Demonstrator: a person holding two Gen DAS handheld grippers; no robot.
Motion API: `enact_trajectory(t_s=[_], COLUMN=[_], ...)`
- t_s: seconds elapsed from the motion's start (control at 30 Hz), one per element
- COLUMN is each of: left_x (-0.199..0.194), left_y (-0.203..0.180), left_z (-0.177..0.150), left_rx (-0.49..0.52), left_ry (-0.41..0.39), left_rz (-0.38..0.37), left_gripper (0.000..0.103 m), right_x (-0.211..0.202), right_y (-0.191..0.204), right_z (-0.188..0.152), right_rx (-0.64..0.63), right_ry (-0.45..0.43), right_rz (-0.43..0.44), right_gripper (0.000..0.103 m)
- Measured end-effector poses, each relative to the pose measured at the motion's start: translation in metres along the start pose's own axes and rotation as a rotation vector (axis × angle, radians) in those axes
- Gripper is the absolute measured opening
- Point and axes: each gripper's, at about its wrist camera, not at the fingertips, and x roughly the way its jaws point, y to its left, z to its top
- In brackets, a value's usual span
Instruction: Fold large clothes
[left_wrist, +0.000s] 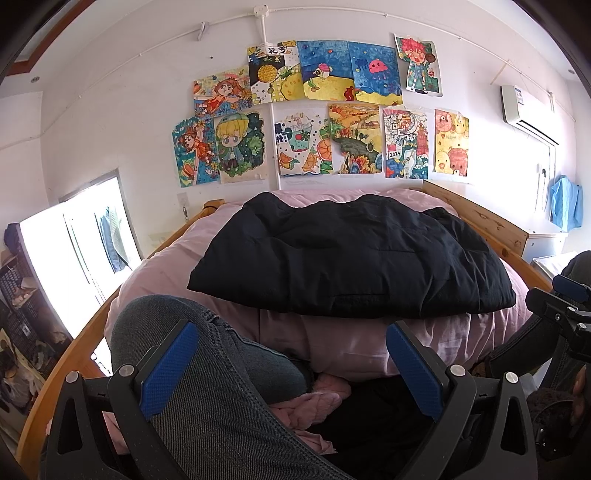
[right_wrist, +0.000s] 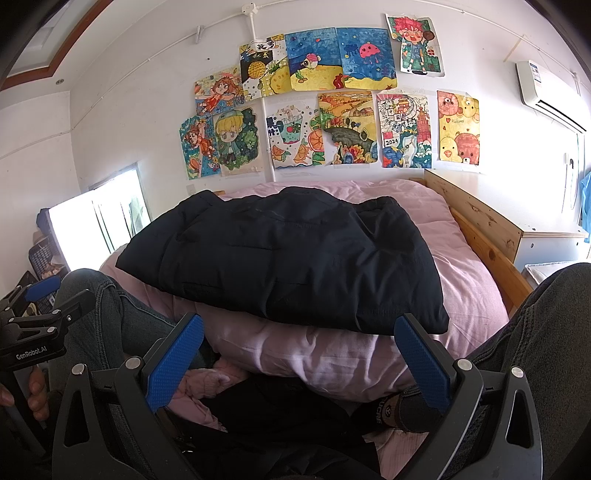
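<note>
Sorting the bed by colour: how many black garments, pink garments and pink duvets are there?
Black: 2, jacket on the duvet, black garment near the grippers
Pink garment: 1
Pink duvet: 1
Total: 4

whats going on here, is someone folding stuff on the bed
A person sits on the bed with a gripper in each hand. A black padded jacket lies folded into a compact bundle on the pink duvet. Both the left gripper and the right gripper are open and hold nothing, hovering short of the jacket, above the person's legs.
</note>
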Motion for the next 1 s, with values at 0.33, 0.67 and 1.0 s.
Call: enact_trajectory(t_s=[0.33,0.67,1.0], left_x=[0.0006,0.0010,0.0019], left_y=[0.0008,0.0021,0.0032], left_z=[-0.0002,-0.0004,-0.0007], left_rx=[0.001,0.003,0.004], left_ry=[-0.001,-0.002,-0.002], left_rz=[0.001,0.001,0.001], left_gripper=[0.103,0.103,0.103], right_x=[-0.0007,-0.0006,-0.0007], right_y=[0.0001,0.0003,0.0004], right_z=[-0.0021,-0.0021,-0.0018], right_rx=[0.004,0.005,0.005], right_ry=[-0.003,-0.004,-0.004], right_rz=[-0.005,-0.005,-0.005], right_gripper=[0.102,0.102,0.102])
